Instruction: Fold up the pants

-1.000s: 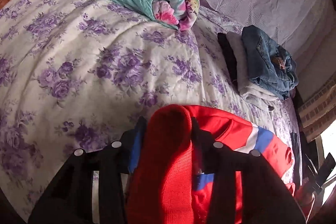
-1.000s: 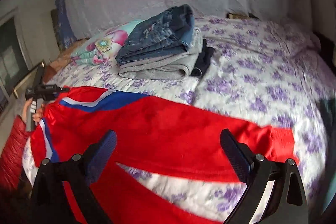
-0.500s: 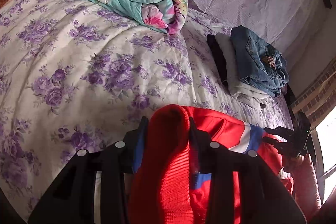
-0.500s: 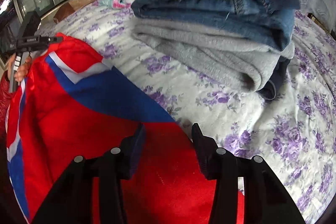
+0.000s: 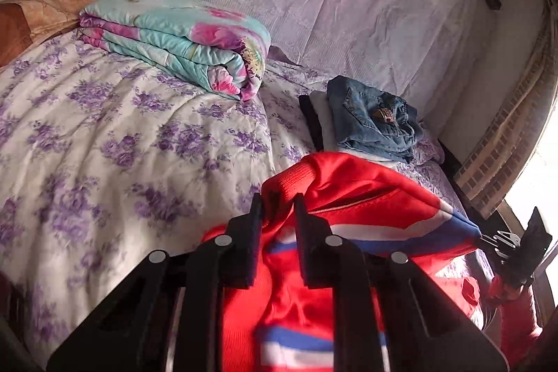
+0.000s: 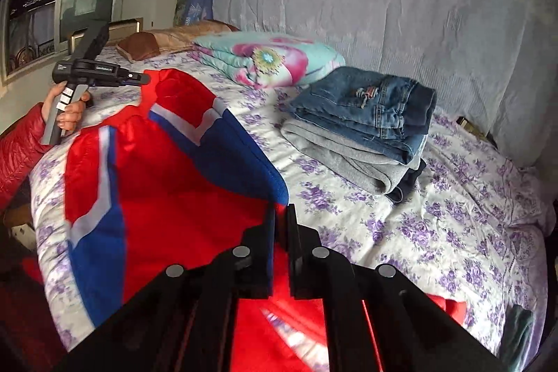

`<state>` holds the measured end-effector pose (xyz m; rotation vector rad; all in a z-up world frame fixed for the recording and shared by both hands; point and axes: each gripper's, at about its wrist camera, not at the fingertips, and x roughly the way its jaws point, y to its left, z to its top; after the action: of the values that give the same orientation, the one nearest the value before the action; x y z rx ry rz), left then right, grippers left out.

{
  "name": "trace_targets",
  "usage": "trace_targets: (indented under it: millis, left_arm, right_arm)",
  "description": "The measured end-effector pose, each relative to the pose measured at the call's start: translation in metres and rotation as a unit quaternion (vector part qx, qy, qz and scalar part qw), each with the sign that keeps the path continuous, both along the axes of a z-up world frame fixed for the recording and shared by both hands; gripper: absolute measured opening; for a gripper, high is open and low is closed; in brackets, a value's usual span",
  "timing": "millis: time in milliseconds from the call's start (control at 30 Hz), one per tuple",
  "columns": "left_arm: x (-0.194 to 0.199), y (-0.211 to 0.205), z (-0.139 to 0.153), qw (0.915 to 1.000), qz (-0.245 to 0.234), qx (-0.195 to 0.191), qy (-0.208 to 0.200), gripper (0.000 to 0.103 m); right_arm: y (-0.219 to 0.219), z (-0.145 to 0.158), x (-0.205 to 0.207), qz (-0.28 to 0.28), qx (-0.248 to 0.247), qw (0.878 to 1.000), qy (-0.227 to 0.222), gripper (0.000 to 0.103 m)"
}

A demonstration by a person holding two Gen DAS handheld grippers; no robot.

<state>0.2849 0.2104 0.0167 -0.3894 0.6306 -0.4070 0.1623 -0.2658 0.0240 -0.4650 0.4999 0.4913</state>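
Note:
The red pants [image 5: 355,194] with blue and white side stripes hang lifted between both grippers above the flowered bed. My left gripper [image 5: 278,203] is shut on the red ribbed waistband. In the right wrist view the pants [image 6: 167,169] stretch from my right gripper [image 6: 280,215], shut on the blue-striped edge, toward the left gripper [image 6: 139,79] held in a hand at the far left. The right gripper also shows in the left wrist view [image 5: 488,239] at the far right, pinching the blue stripe.
A stack of folded jeans [image 6: 369,107] on grey and dark clothes lies on the bedspread [image 5: 122,145]. A folded teal and pink quilt [image 5: 181,40] and a brown pillow [image 5: 45,13] lie near the headboard. A cloth-covered wall stands behind.
My right gripper has closed on the blue-striped edge of the pants. Both grippers have lifted the pants off the bed, stretching them between them.

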Motion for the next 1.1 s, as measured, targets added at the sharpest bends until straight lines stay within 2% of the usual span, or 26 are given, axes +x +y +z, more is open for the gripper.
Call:
trace_targets:
  millis: [100, 167, 233, 300, 400, 467, 533, 600, 700, 767, 867, 967, 1033, 1067, 1100]
  left_arm:
    - [-0.042, 0.020, -0.011, 0.9993, 0.020, -0.018, 0.024, 0.016]
    - [-0.065, 0.039, -0.029, 0.9954, 0.037, -0.063, 0.063, 0.021]
    - [-0.082, 0.052, -0.047, 0.9871, 0.038, -0.121, 0.098, 0.033]
    - [-0.093, 0.050, -0.054, 0.9824, 0.037, -0.145, 0.112, 0.034]
    - [-0.094, 0.029, -0.041, 0.9821, 0.019, -0.156, 0.104, 0.035]
    - [-0.090, 0.009, -0.024, 0.9843, 0.003, -0.153, 0.088, 0.044]
    - [-0.081, -0.016, -0.004, 0.9891, 0.009, -0.123, 0.080, 0.071]
    - [-0.066, -0.039, 0.010, 0.9902, 0.028, -0.103, 0.089, 0.076]
    - [-0.034, -0.063, 0.026, 0.9855, 0.071, -0.080, 0.132, 0.077]
    - [-0.014, -0.074, 0.030, 0.9778, 0.109, -0.041, 0.175, 0.077]
    - [0.004, -0.081, 0.031, 0.9692, 0.138, -0.010, 0.204, 0.077]
    - [0.017, -0.074, 0.020, 0.9603, 0.139, -0.013, 0.241, 0.073]
    - [0.020, -0.069, 0.012, 0.9568, 0.122, -0.026, 0.262, 0.042]
    - [0.019, -0.064, 0.007, 0.9562, 0.110, -0.041, 0.268, 0.034]
    - [0.015, -0.062, 0.005, 0.9561, 0.102, -0.051, 0.270, 0.021]
  right_arm:
    - [-0.001, -0.030, -0.049, 0.022, 0.006, 0.999, 0.022, 0.006]
    - [0.003, -0.059, -0.067, 0.028, -0.010, 0.999, 0.042, 0.006]
    - [0.006, -0.087, -0.074, 0.025, -0.031, 0.998, 0.056, 0.006]
    - [0.004, -0.097, -0.072, 0.021, -0.025, 0.998, 0.058, 0.006]
    - [-0.002, -0.091, -0.063, 0.024, 0.004, 0.997, 0.068, 0.006]
    - [-0.004, -0.092, -0.057, 0.026, 0.009, 0.997, 0.079, 0.006]
    - [-0.003, -0.096, -0.062, 0.025, 0.012, 0.996, 0.079, 0.006]
    - [-0.003, -0.097, -0.063, 0.024, 0.014, 0.997, 0.076, 0.006]
    - [-0.004, -0.098, -0.066, 0.022, 0.018, 0.997, 0.072, 0.006]
    - [-0.004, -0.098, -0.067, 0.022, 0.016, 0.997, 0.069, 0.007]
    - [-0.004, -0.099, -0.069, 0.023, 0.018, 0.997, 0.066, 0.007]
    - [-0.006, -0.098, -0.069, 0.025, 0.025, 0.997, 0.068, 0.007]
    - [-0.008, -0.098, -0.069, 0.026, 0.029, 0.997, 0.068, 0.007]
    - [-0.008, -0.098, -0.070, 0.026, 0.031, 0.997, 0.067, 0.007]
    - [-0.008, -0.098, -0.070, 0.026, 0.032, 0.997, 0.067, 0.007]
